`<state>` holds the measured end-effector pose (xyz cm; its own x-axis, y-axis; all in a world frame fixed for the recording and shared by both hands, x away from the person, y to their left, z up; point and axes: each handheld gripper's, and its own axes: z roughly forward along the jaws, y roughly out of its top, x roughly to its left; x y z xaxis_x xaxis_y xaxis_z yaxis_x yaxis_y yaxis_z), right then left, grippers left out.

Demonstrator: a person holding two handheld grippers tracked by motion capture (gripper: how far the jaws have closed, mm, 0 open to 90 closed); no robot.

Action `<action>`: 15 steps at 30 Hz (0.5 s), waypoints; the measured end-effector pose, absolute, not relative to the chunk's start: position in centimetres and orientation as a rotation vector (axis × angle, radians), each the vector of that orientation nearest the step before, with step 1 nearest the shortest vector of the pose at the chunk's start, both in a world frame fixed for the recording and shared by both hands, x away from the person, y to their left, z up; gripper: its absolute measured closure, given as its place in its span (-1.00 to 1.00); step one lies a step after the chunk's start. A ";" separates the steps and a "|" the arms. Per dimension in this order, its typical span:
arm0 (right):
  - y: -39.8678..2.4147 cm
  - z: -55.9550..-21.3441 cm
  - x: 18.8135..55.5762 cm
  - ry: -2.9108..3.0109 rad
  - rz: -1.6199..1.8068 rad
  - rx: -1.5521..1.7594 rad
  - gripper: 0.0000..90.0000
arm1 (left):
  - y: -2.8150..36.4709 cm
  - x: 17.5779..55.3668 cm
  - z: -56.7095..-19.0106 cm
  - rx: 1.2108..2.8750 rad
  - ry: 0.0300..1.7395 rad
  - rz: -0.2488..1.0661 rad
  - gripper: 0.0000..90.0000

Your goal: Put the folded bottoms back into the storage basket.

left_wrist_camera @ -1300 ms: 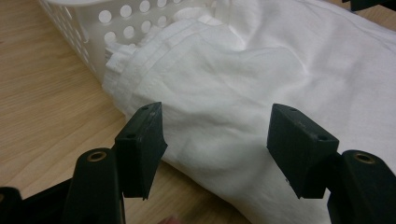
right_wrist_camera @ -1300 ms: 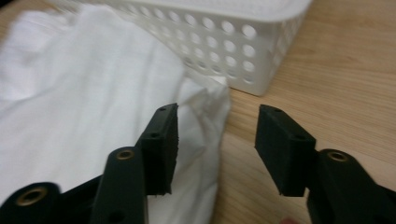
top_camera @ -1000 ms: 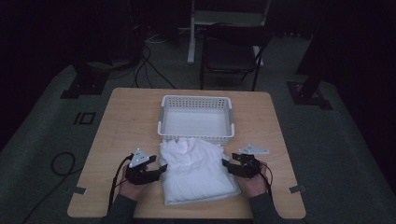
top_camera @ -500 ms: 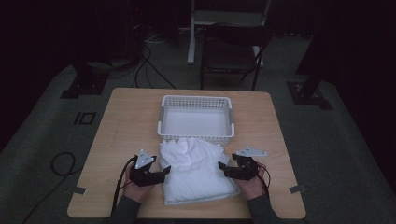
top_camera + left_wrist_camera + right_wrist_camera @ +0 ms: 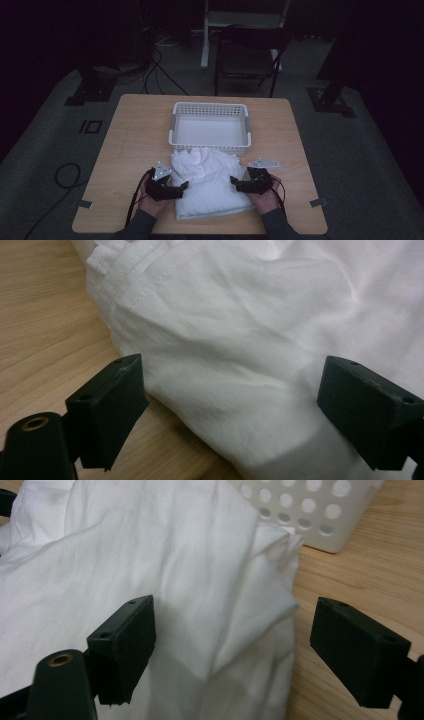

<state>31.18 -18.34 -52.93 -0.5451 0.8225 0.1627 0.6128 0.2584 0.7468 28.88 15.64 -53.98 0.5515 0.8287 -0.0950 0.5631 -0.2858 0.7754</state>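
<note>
White folded garment (image 5: 210, 182): lies on the wooden table (image 5: 130, 140), just in front of the empty white perforated basket (image 5: 210, 127), its far edge touching or nearly touching the basket wall. Left gripper (image 5: 181, 188): at the garment's left edge, its 2 jaws spread wide after just opening, the cloth edge lying loose between them and not pinched. Right gripper (image 5: 235, 183): at the garment's right edge, opposite the left one, its 2 jaws likewise just opened wide, a fold of cloth between them but unclamped.
</note>
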 end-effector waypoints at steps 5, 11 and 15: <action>-17.8 -53.8 31.8 2.290 1.112 1.371 -0.70 | 15.8 29.1 -54.2 1.990 1.165 0.436 -0.79; -17.6 -54.8 32.4 2.316 1.058 1.414 -0.72 | 16.0 29.8 -54.9 2.009 1.207 0.396 -0.85; -17.4 -55.0 32.4 2.320 1.049 1.411 -0.69 | 16.1 30.1 -55.2 2.004 1.221 0.335 -0.85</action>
<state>32.44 -17.39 -54.99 -0.5096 0.8450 0.1623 0.6801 0.2801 0.6775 30.10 16.13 -55.22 0.5100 0.8463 -0.1541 0.6494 -0.2613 0.7141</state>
